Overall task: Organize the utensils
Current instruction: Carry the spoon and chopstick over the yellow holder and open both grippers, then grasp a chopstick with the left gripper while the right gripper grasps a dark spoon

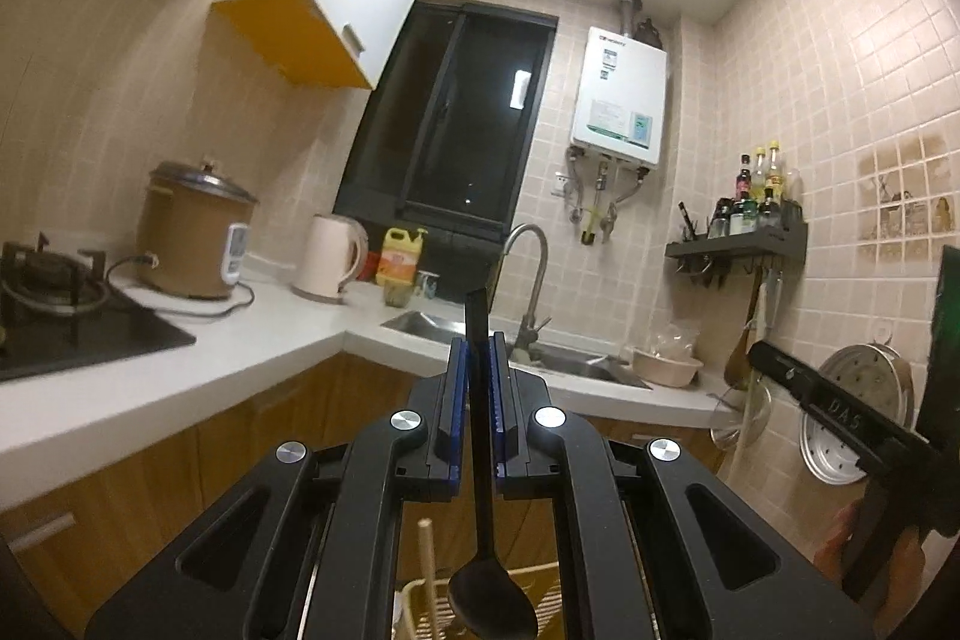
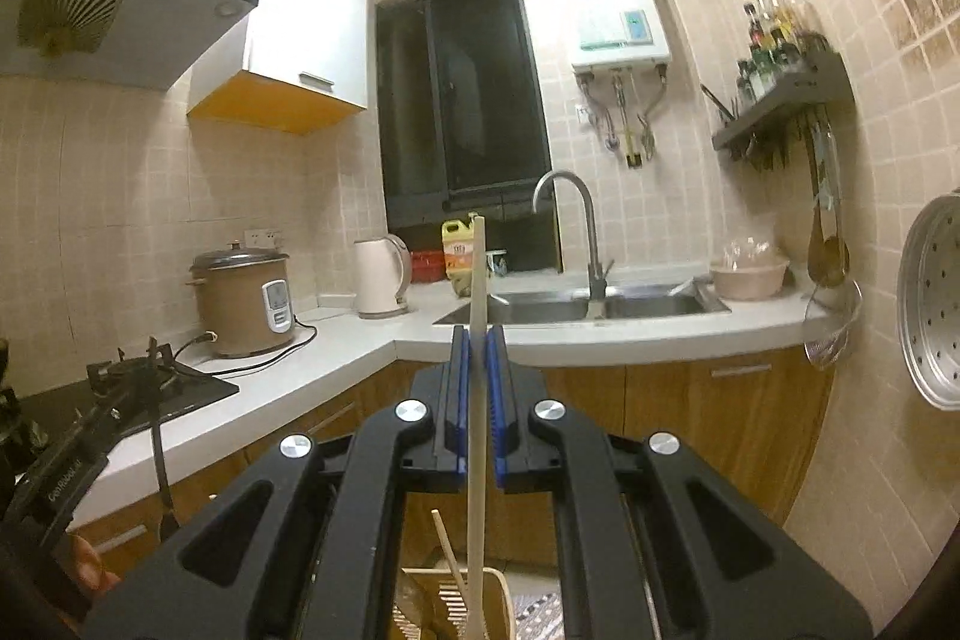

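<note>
My left gripper (image 1: 478, 346) is shut on a black spoon (image 1: 480, 460); the handle points up past the blue pads and the bowl hangs below, over a cream slatted utensil basket (image 1: 414, 598). A pale stick (image 1: 427, 556) stands in that basket. My right gripper (image 2: 478, 340) is shut on a pale wooden utensil handle (image 2: 477, 400) held upright, its lower end going down into the cream basket (image 2: 498, 586), where another wooden stick (image 2: 449, 550) leans. The right gripper shows in the left wrist view (image 1: 840, 412), and the left gripper in the right wrist view (image 2: 66, 466).
An L-shaped white counter (image 2: 360, 346) holds a gas stove (image 2: 138, 376), a brown rice cooker (image 2: 246, 304), a kettle (image 2: 381, 274), a yellow bottle (image 2: 459, 250) and a steel sink (image 2: 576, 307) with faucet. A wall rack (image 2: 780, 100) carries bottles and hanging ladles. A steamer tray (image 2: 936, 304) hangs at right.
</note>
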The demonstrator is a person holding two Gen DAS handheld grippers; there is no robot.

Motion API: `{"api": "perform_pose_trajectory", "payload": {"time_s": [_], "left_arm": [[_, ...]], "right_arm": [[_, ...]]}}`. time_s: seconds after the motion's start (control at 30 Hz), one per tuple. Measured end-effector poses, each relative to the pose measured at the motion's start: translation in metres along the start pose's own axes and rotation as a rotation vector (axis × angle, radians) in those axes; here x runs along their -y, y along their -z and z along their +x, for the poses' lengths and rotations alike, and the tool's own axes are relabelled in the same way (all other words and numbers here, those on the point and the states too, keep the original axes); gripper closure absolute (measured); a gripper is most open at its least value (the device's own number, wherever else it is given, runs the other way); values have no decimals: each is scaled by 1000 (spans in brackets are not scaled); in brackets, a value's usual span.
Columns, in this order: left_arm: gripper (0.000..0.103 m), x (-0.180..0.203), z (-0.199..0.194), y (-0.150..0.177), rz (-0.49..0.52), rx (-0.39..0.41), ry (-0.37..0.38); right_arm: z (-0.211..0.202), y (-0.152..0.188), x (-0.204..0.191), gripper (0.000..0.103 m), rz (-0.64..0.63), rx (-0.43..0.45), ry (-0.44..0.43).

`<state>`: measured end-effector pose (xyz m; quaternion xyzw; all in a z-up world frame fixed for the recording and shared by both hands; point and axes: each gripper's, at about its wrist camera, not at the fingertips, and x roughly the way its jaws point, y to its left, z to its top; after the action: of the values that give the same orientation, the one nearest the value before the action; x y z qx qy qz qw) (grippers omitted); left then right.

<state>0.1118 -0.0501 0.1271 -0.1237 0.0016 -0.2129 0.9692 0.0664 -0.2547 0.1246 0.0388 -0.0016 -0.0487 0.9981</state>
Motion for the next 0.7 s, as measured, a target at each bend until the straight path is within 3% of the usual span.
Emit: {"api": "perform_pose_trajectory", "payload": {"time_s": [0.07,0.2,0.57,0.63,0.67,0.7], "left_arm": [[98,-6,6,9,-11,-22,0],[98,-14,15,26,-7,-40,-73],[97,-12,10,43,19,-85,-95],[90,-17,8,43,-1,-117,-97],[79,-18,8,43,-4,-151,-83],[78,-19,7,43,4,-187,-60]], "right_arm": [[5,6,-4,99,-17,-4,-9],[4,19,-9,99,-51,32,24],[3,44,5,98,-9,-18,-11],[-3,45,6,98,-17,-27,12],[-9,44,8,98,-19,-47,-7],[-13,43,9,98,-27,-65,-21]]}}
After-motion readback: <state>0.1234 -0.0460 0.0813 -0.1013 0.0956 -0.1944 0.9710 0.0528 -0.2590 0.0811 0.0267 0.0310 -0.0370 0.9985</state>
